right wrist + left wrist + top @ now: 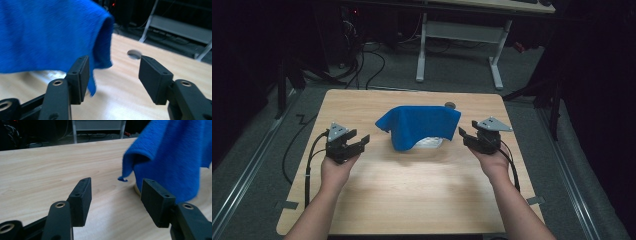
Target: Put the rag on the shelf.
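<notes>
A blue cloth (419, 126) is seen draped over a pale object (430, 142) near the middle of the table (412, 200). The left claw (358, 142) is held left of the cloth, the right claw (465, 136) just right of it. Both claws are spread wide, with nothing gripped between them.

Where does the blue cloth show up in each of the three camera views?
High view: the blue cloth sits mid-table, draped over a pale object, between the two grippers.
Left gripper view: it hangs at the upper right, beyond the right-hand finger.
Right gripper view: it covers the upper left, its edge dropping behind the left-hand finger.
Shared landmark: the light wooden table, under the cloth in all three.
</notes>
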Available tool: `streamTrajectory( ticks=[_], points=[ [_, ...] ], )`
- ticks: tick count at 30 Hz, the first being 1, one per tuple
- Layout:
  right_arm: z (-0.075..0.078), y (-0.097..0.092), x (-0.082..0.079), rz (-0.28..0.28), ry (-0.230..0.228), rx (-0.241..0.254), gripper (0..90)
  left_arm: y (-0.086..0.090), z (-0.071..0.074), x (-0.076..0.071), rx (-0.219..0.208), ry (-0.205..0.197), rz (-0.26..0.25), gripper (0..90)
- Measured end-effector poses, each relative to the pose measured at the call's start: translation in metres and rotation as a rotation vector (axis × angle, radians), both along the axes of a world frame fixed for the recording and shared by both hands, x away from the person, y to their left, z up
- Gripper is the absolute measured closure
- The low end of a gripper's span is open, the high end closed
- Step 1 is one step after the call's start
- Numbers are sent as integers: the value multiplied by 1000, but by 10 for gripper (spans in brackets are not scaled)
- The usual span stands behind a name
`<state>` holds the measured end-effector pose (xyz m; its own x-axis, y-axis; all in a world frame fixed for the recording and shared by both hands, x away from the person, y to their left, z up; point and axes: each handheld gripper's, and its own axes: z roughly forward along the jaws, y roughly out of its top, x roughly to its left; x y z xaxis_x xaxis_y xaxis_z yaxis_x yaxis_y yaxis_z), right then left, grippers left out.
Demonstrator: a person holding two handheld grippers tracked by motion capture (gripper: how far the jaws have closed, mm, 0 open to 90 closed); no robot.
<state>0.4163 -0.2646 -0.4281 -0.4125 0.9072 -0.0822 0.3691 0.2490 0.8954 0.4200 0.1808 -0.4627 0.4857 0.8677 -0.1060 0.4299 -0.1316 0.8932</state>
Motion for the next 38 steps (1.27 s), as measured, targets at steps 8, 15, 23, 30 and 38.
streamTrajectory(
  ticks=[8,15,23,30,38],
  points=[
    [2,4,-35,53,-25,13,384,4,-7,-38,-7,14,-40,415],
    [-8,8,-66,81,-18,-14,356,-2,-18,-68,-8,55,-102,412],
    [-35,21,-94,111,46,-23,296,-19,-43,-103,44,97,-170,396],
    [-86,24,-126,83,174,81,282,-17,-58,-122,47,164,-189,404],
    [-87,25,-119,93,127,40,298,-15,-65,-115,48,202,-176,399]
  ],
)
